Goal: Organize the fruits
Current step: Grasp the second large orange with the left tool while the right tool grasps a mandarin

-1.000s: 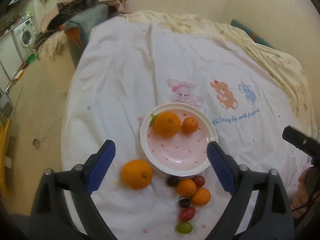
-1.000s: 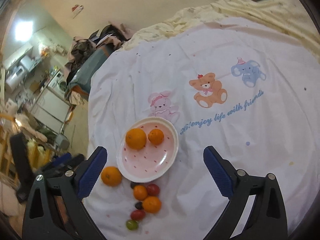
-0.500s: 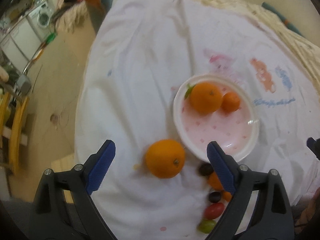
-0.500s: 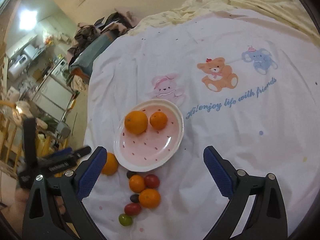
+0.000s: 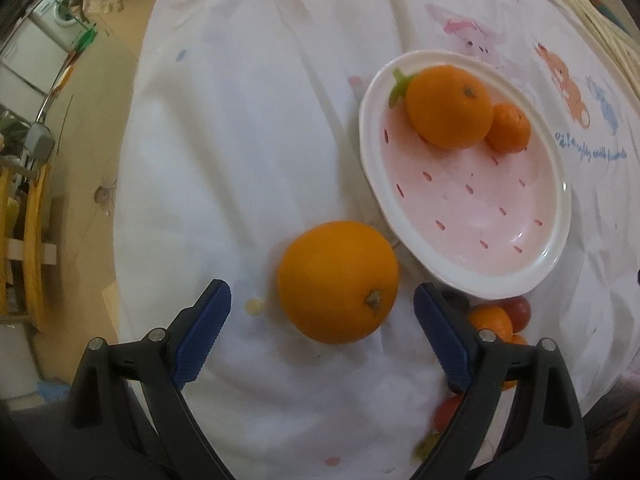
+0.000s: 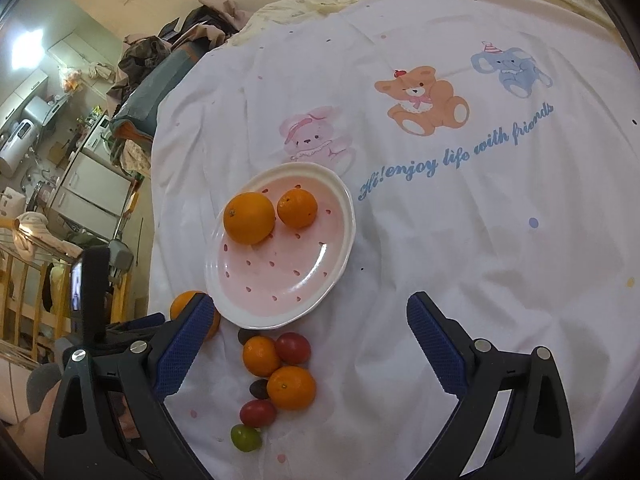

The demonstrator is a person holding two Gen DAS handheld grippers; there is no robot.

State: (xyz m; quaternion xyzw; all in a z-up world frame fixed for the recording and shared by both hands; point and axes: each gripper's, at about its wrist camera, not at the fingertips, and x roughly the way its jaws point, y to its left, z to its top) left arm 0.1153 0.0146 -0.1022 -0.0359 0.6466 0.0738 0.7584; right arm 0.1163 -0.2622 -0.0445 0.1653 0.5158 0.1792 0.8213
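Your left gripper (image 5: 322, 312), fingers spread, has closed in on the loose orange (image 5: 338, 282) since a second ago. Two oranges sit on the plate (image 6: 340, 248); six or so small fruits (image 6: 276, 376), probably tomatoes and mandarins, remain on the bed. Your right gripper (image 6: 308, 344) hangs released.

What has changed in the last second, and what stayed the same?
The left hand-held gripper has moved down toward the loose orange, which now lies just ahead of its open jaws, not yet gripped. The right hand-held gripper stayed open and nearly in place. The plate and all fruit are unmoved.
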